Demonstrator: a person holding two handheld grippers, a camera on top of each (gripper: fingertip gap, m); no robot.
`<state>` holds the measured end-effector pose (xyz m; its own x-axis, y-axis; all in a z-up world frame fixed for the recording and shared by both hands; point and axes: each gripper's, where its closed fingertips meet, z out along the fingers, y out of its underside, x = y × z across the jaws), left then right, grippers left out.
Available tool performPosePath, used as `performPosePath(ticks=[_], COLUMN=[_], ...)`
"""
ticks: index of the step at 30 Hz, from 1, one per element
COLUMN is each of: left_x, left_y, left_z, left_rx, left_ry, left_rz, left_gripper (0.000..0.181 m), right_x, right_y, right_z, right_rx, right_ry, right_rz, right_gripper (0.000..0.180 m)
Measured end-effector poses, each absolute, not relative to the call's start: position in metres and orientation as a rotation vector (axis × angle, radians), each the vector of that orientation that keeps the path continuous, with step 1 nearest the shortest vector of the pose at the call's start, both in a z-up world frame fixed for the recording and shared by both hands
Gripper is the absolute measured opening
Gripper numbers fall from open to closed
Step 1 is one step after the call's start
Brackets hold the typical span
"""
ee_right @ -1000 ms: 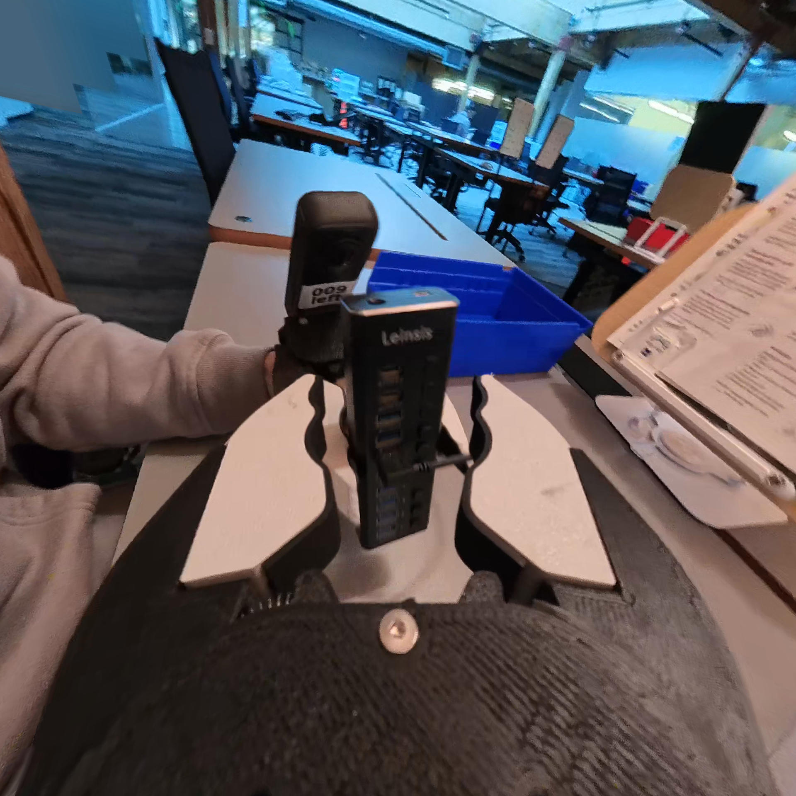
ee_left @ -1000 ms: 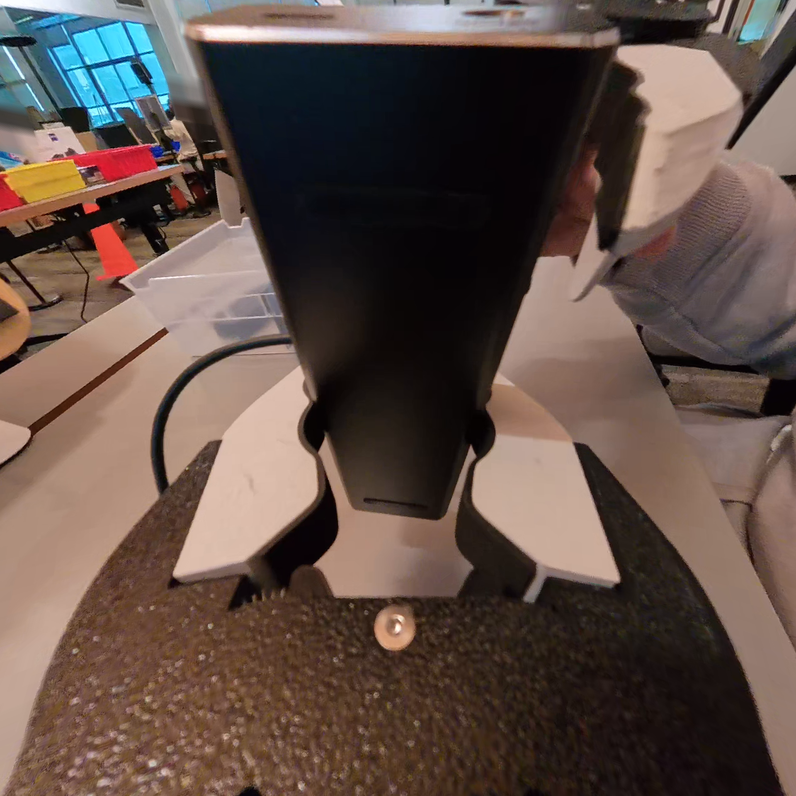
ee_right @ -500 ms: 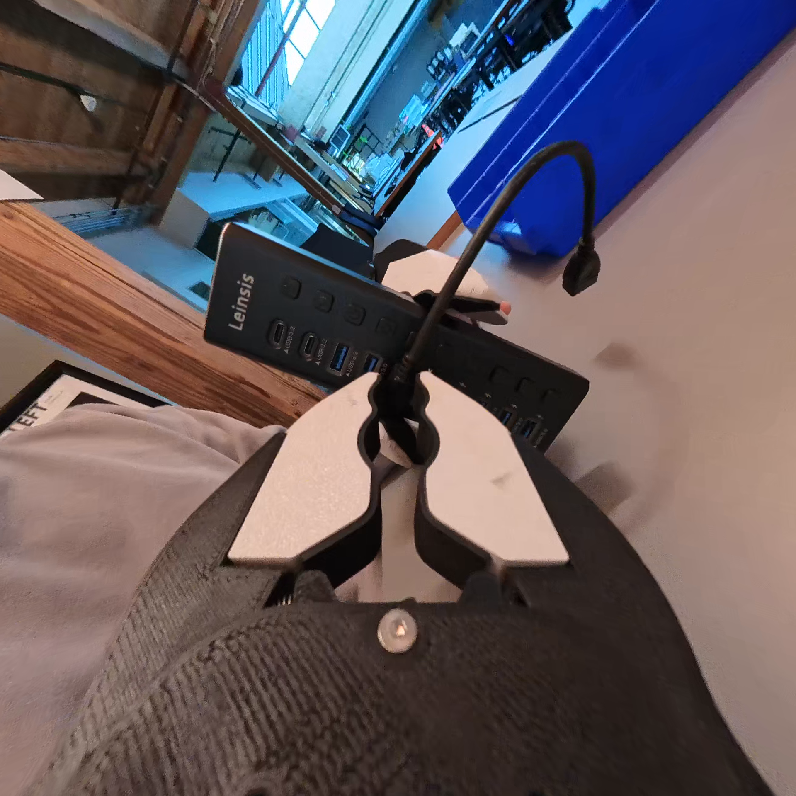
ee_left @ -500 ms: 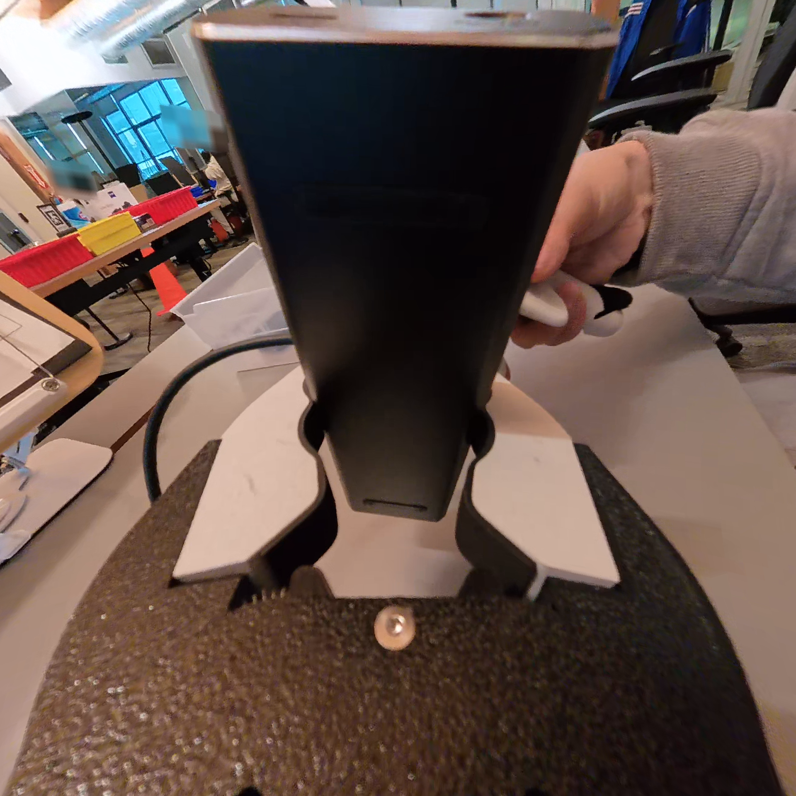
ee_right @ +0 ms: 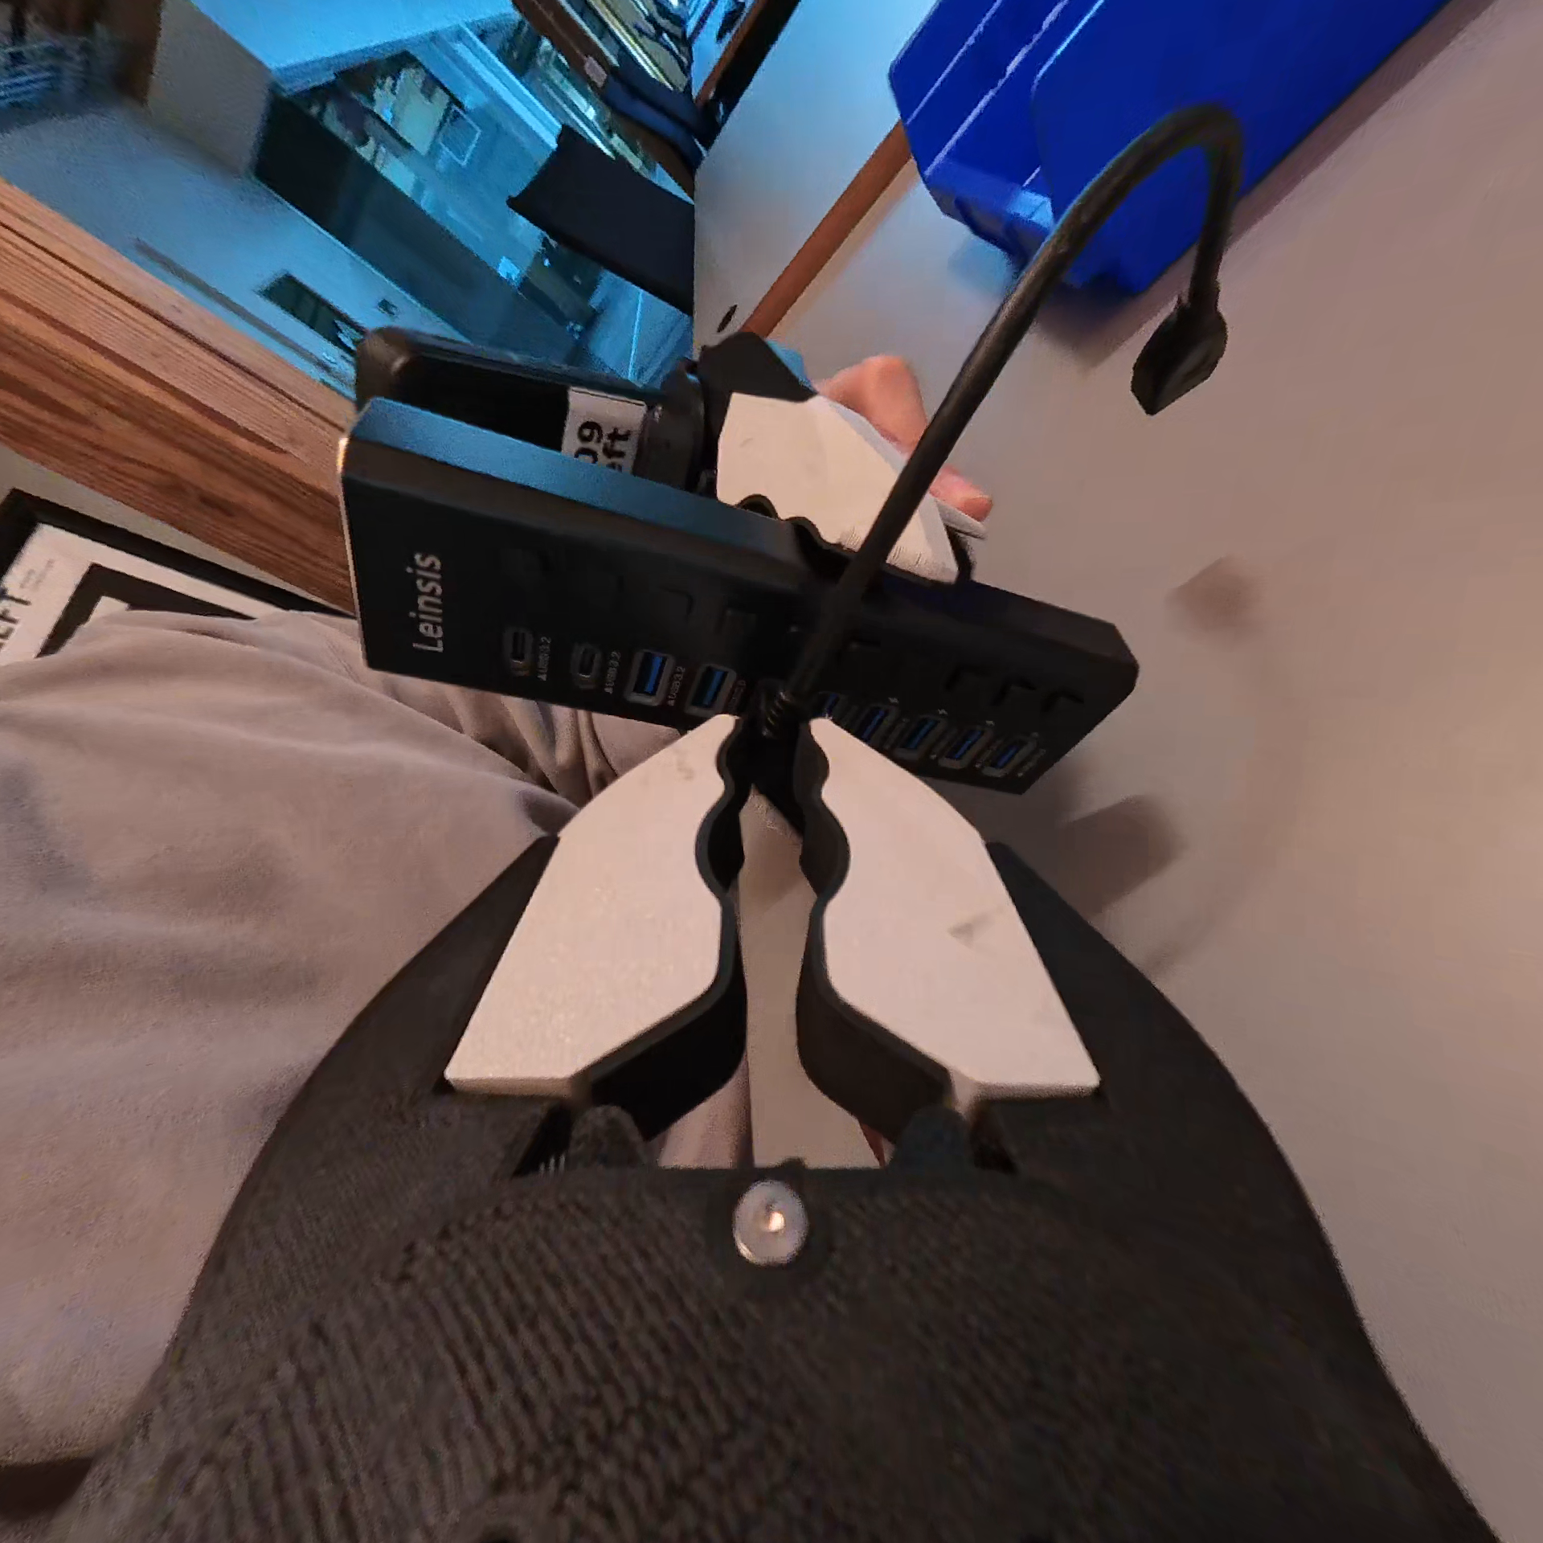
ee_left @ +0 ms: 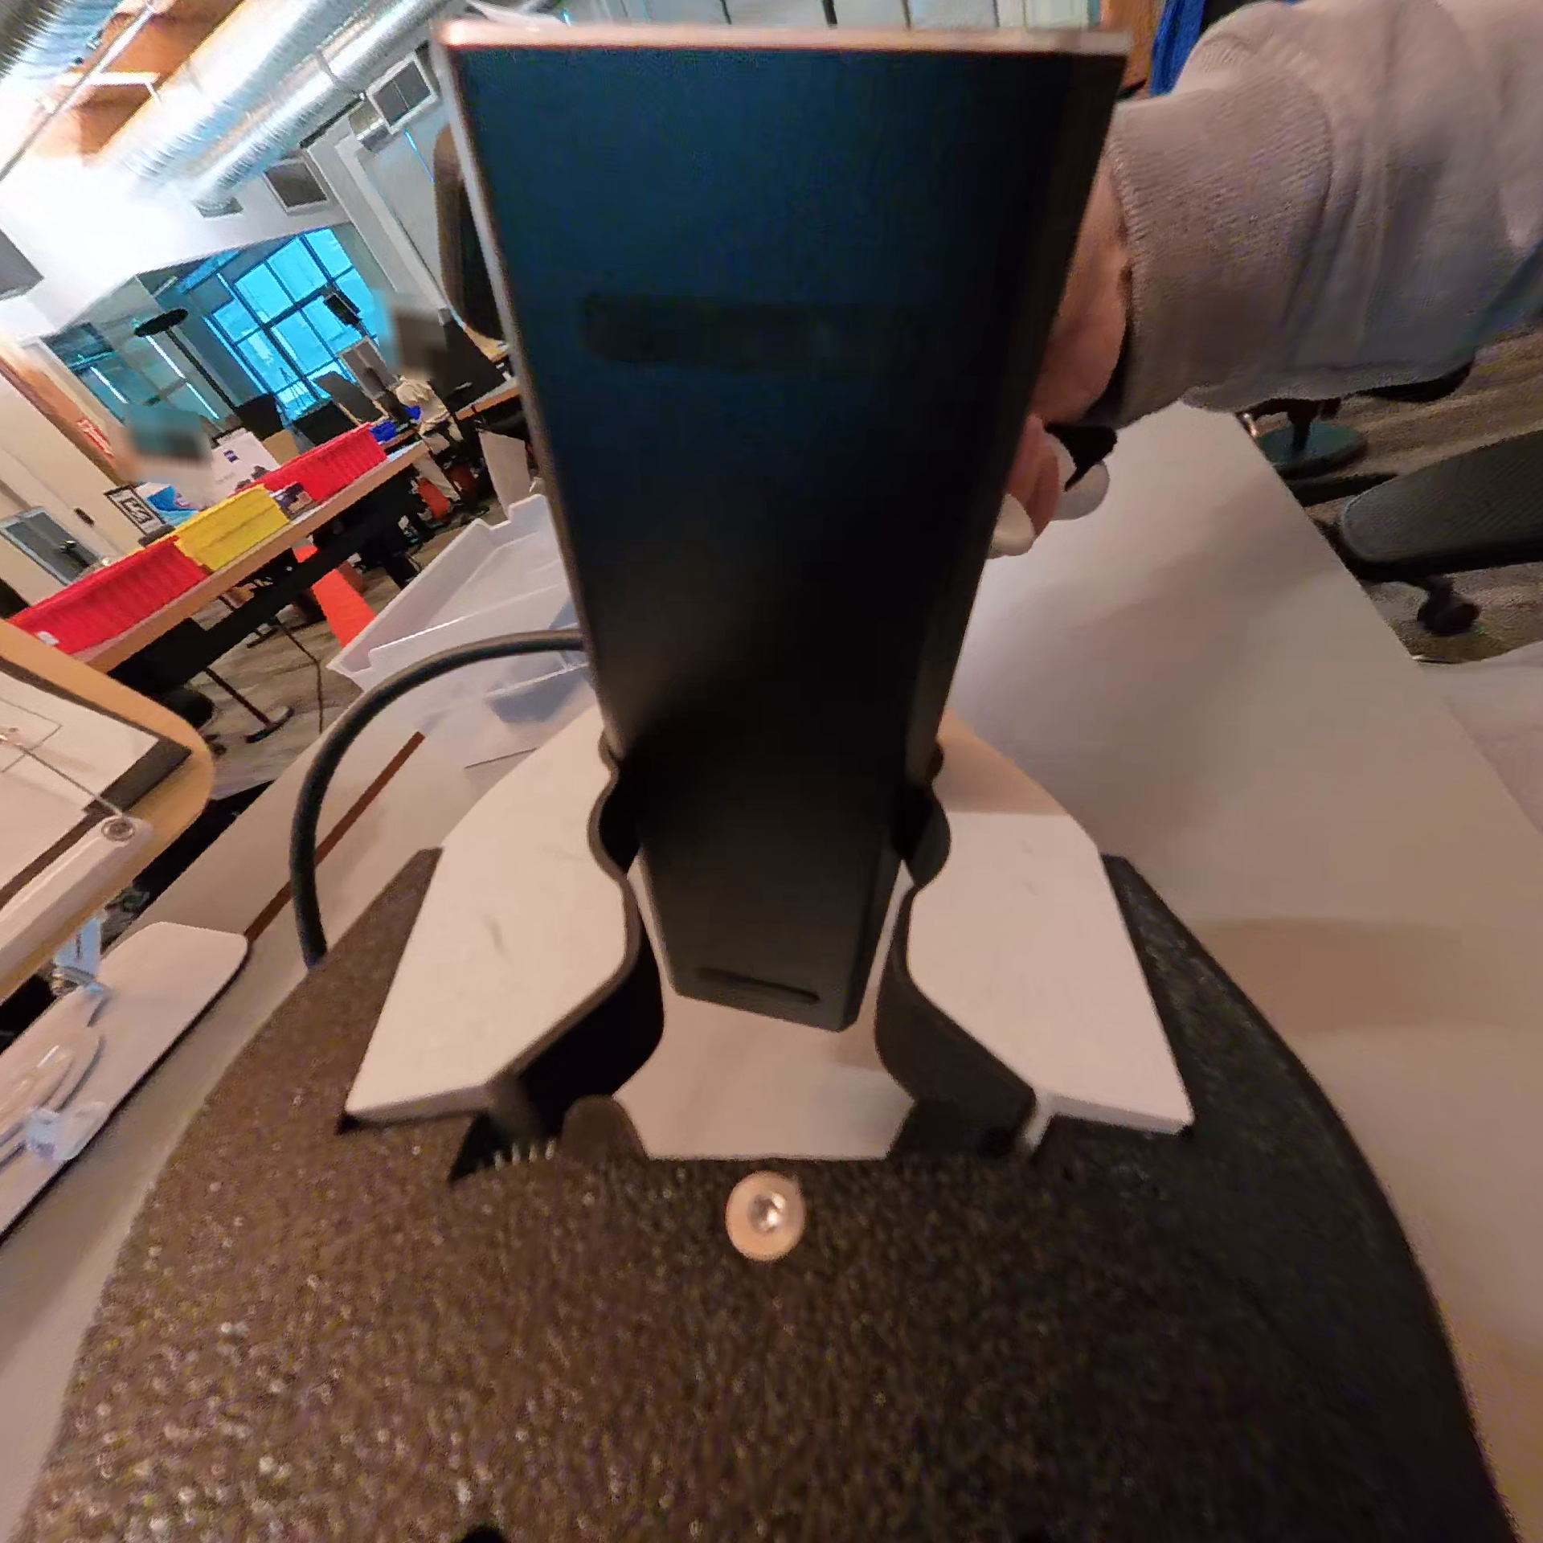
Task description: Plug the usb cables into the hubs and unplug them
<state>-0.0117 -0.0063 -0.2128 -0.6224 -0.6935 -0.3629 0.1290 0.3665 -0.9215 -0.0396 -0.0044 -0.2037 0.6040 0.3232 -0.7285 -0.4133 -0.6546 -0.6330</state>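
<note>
My left gripper point(ee_left: 764, 801) is shut on the lower end of a black USB hub point(ee_left: 768, 417); the hub's plain back faces the left wrist camera. In the right wrist view the hub's port face point(ee_right: 668, 618) shows, held by the left gripper point(ee_right: 835, 476) behind it. My right gripper point(ee_right: 772, 751) is shut on the plug of a black USB cable point(ee_right: 960, 401) at the middle of the port row. My fingertips hide whether the plug is seated. The cable arcs up and its free connector point(ee_right: 1177, 359) hangs in the air.
A blue bin point(ee_right: 1169, 125) stands on the grey table point(ee_right: 1336, 751) beyond the hub. A clear white tray point(ee_left: 467, 618) and a black cable loop point(ee_left: 334, 768) lie left of the hub. A paper stand point(ee_left: 83, 751) is at far left. A grey sleeve point(ee_left: 1294, 209) reaches in from the right.
My right gripper swung round from facing the hub open and closed on the cable's plug, then moved in closer. My left gripper kept its hold on the hub.
</note>
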Motion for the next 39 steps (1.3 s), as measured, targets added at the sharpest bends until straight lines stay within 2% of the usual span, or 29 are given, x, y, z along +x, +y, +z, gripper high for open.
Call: performPosePath(ticks=[15, 25, 28, 31, 39], left_x=[-0.033, -0.031, -0.019, -0.017, -0.022], left_y=[-0.019, -0.034, -0.023, -0.02, -0.025], left_z=[-0.209, -0.211, -0.214, -0.202, -0.209], left_rx=[-0.37, -0.301, -0.402, -0.479, -0.506], left_ry=[1.888, 1.868, 1.86, 1.797, 1.879], left_rz=[-1.534, -1.47, -1.381, -1.494, -1.582], left_gripper=[0.065, 0.08, 0.077, 0.075, 0.074], right_x=[-0.058, -0.065, -0.053, -0.051, -0.055], right_y=[-0.012, -0.011, 0.0, 0.003, -0.006], right_z=[-0.205, -0.209, -0.2, -0.195, -0.202], right_rx=[-2.1, -2.09, -2.015, -1.931, -2.026], right_ry=[-0.174, -0.185, -0.069, 0.013, 0.027], right_rz=[1.153, 1.295, 1.222, 1.28, 1.241], right_gripper=[0.011, 0.009, 0.009, 0.01, 0.01])
